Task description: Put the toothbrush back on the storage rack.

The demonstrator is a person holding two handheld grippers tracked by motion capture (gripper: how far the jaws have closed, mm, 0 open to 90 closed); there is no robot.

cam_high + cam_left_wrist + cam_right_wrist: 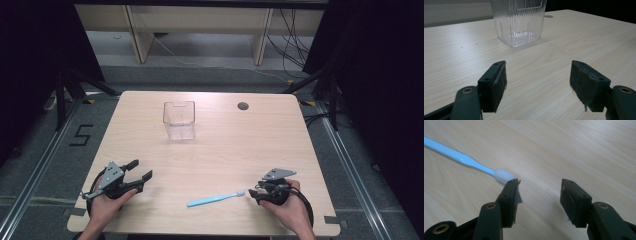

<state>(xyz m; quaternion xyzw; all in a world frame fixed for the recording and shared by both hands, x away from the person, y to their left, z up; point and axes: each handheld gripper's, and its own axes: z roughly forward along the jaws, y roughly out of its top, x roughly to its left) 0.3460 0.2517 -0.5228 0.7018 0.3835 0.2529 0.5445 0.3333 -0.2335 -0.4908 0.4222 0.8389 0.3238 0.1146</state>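
Clear bin (pixel 179 120) toward table's (pixel 225 150) far edge. Toothbrush (pixel 216 199) near front edge, head just beside right gripper (pixel 253 192); both grippers wide open, empty, left gripper (pixel 139 170) well apart.

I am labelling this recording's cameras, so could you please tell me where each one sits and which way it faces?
High view: fixed above the person's side, facing forward and down on the table; both forearms, left gripper and right gripper show.
Left gripper view: rides the left gripper, facing the clear ribbed container; open jaws show.
Right gripper view: rides the right gripper, facing the tabletop, blue toothbrush beside one jaw.
Shared: the high view also shows container and toothbrush.
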